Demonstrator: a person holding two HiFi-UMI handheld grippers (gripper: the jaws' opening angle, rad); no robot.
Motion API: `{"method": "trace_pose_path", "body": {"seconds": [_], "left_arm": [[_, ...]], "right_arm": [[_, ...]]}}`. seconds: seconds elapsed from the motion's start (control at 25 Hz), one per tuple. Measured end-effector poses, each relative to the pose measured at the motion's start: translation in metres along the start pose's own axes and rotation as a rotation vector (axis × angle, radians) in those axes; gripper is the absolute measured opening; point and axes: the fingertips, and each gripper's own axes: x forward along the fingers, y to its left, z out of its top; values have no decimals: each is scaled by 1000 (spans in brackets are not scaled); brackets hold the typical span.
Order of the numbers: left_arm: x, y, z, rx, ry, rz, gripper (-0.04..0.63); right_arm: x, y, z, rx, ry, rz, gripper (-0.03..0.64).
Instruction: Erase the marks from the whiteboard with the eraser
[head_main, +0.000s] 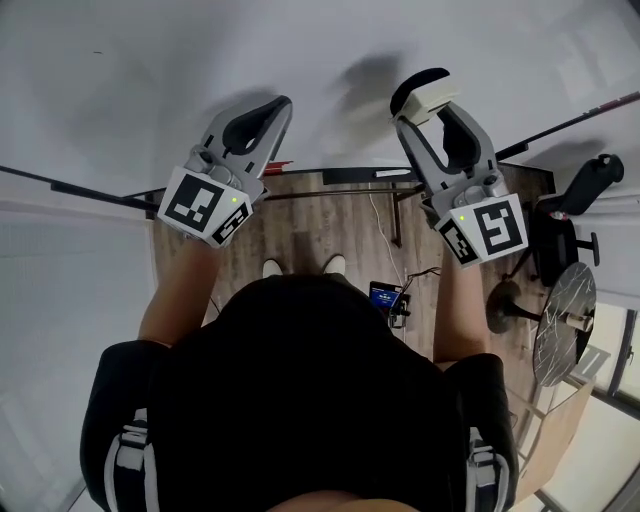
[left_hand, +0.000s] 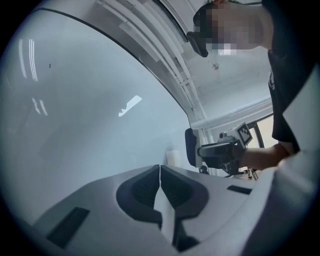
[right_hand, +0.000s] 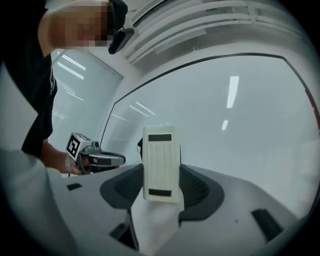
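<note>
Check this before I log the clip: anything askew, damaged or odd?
Nothing stands out. The right gripper grips the eraser squarely, the left gripper is shut and empty, and the whiteboard looks intact, with only a tiny dark speck.

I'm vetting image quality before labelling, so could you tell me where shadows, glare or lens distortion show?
Head view: even light, with soft shadows of the left gripper and right gripper on the whiteboard. Left gripper view: fisheye bows the board's edge, corners go dark, one small bright reflection. Right gripper view: same bowing, streaks of lamp glare above the eraser.
</note>
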Motion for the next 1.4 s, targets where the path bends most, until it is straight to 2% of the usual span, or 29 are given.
{"method": "trace_pose_path", "body": {"seconds": [0.28,0.48,0.68,1.0,1.4], "left_arm": [[-9,-29,-27,-27,-5,-75,8],[-19,-45,-56,-46,11,-102,8],[-25,-53,-80,-44,32,-117,8],[-28,-53,-90,-49,30,-121,8],[-18,-49,-82,-47,25,-92,8]], "right_arm": [[-10,39,-40,62,-37,32,223],[-13,54,-75,120,-3,51,222],[-19,57,-101,157,19,31,222],[-11,61,-107,166,7,12,222],[2,53,-94,173,-36,-24,222]]}}
